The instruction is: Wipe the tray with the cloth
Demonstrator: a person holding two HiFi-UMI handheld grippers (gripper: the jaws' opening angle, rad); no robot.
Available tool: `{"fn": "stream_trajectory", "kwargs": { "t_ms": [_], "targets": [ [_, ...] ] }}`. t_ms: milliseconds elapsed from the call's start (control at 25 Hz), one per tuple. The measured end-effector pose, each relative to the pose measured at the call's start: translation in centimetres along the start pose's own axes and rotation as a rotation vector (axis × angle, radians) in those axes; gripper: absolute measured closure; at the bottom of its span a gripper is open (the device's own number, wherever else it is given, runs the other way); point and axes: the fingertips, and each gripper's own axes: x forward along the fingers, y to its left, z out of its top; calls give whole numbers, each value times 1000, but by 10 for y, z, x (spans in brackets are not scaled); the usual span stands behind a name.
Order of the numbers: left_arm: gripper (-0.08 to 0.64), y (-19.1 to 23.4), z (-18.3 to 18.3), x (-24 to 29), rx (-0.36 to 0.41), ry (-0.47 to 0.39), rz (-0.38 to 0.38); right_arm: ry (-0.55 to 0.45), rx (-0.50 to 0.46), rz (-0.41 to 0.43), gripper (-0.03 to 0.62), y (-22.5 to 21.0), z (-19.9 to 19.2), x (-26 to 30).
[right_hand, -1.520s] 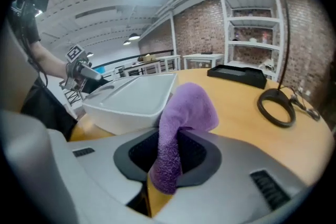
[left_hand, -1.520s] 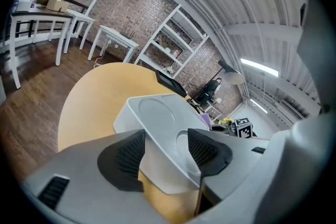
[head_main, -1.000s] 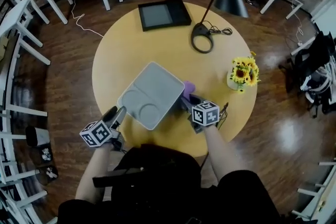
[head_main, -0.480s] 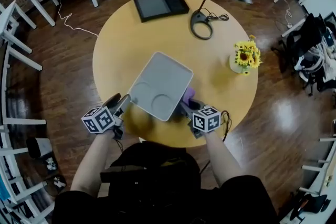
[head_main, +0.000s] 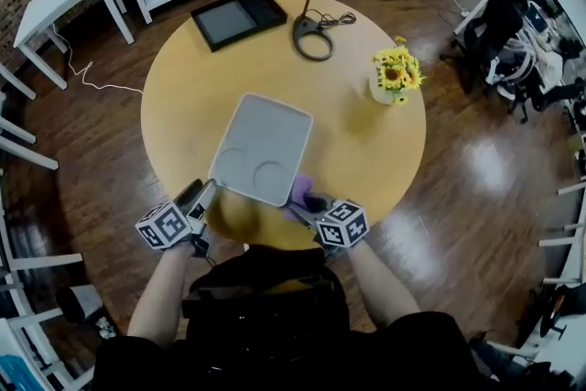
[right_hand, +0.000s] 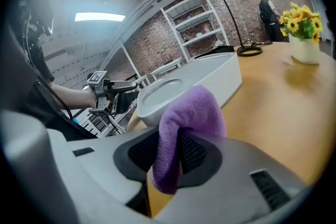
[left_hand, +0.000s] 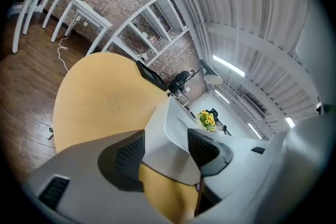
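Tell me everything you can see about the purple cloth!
The purple cloth looks soft and fuzzy, like a small towel. It is bunched up and folded over, not spread flat. The right claw is pinching it, so a rounded lump pokes up above the pads and a bit hangs below. It sits over the yellow round table, right by the near edge of the grey tray. Whether it touches the tray I cannot tell.
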Motion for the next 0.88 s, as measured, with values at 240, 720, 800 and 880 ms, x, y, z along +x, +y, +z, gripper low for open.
{"fn": "stream_trajectory", "kwargs": {
  "t_ms": [240,720,800,880],
  "targets": [
    [307,-11,4,7,-2,-22,-36,-8,7,66,503,21,-1,-9],
    [310,-35,45,-5,34,-182,-67,-39,-145,180,502,46,47,-43],
    [308,-45,51,-1,67,-202,-80,-106,-177,167,502,41,74,-58],
    [308,-58,54,4,109,-217,-107,-140,-239,111,502,29,97,-74]
  ]
}}
